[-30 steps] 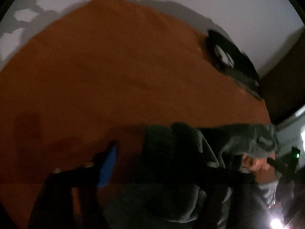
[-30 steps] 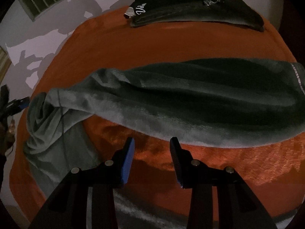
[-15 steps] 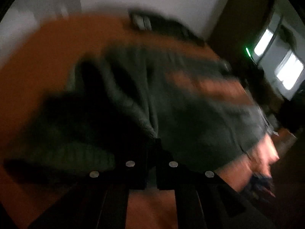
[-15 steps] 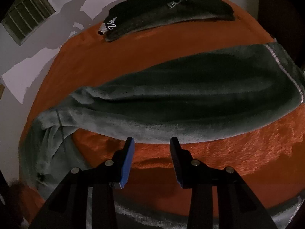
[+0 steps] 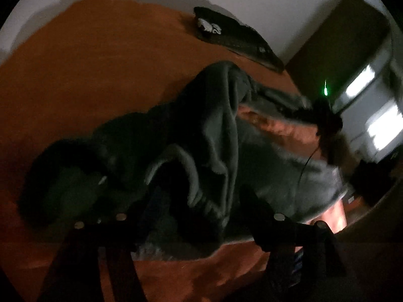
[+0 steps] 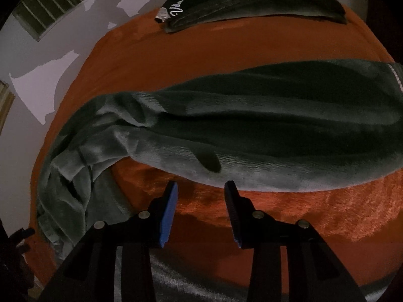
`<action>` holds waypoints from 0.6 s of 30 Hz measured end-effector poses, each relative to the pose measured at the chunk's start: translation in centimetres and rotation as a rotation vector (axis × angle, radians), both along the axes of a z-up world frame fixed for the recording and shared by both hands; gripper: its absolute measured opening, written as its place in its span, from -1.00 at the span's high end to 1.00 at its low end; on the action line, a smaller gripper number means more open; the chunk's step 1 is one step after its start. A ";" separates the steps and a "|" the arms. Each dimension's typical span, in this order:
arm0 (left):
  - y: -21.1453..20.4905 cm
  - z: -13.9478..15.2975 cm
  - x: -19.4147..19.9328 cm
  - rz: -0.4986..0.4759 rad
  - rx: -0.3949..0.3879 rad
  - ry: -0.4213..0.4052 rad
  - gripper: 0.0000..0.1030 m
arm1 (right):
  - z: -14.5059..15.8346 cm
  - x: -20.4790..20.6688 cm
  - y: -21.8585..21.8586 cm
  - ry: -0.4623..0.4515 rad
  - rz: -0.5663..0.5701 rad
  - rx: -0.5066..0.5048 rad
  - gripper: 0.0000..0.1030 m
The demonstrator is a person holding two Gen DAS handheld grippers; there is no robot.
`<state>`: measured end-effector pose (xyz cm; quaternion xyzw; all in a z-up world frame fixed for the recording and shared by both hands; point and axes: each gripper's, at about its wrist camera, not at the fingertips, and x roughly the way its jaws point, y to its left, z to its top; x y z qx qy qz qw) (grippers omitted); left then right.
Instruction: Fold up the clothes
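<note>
The dark green fleece garment (image 6: 252, 130) lies limp and soft on the orange bed cover (image 6: 302, 214); I judge its thick near edge grips best. The right hand-held gripper (image 6: 201, 196) stands wide and empty; the left hand-held gripper (image 5: 201, 201) seems spread around bunched fleece.

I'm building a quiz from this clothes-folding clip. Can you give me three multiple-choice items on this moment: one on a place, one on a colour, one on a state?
1. Where does the folded black garment lie?
A. at the far edge of the cover
B. between the right jaws
C. on the floor

2. What colour is the cover under the clothes?
A. white
B. orange
C. blue

3. How do the right gripper's jaws stand?
A. shut on cloth
B. open, holding nothing
C. out of view

Key: 1 A, it sits beyond the grey-green garment near the wall; 2 B, orange shows all around; 3 B, bare cover shows between the blue pads.
</note>
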<state>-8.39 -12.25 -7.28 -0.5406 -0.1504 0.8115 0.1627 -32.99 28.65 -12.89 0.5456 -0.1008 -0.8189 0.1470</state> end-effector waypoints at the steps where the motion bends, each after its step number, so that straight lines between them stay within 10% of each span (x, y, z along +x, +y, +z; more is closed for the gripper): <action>1: -0.2 -0.6 -0.6 0.007 0.030 -0.039 -0.30 | 0.1 0.2 0.4 0.001 -0.007 0.002 0.28; 7: -0.5 -4.0 -4.2 0.044 0.213 -0.228 -0.04 | 0.5 1.4 3.2 -0.003 -0.070 0.008 0.28; 9: 0.0 -4.3 -5.4 0.064 0.236 -0.211 0.90 | 0.5 1.6 3.9 -0.006 -0.089 0.009 0.28; 18: -9.1 6.4 -14.1 0.204 0.126 0.059 0.89 | 1.0 2.3 5.8 -0.003 -0.113 0.020 0.28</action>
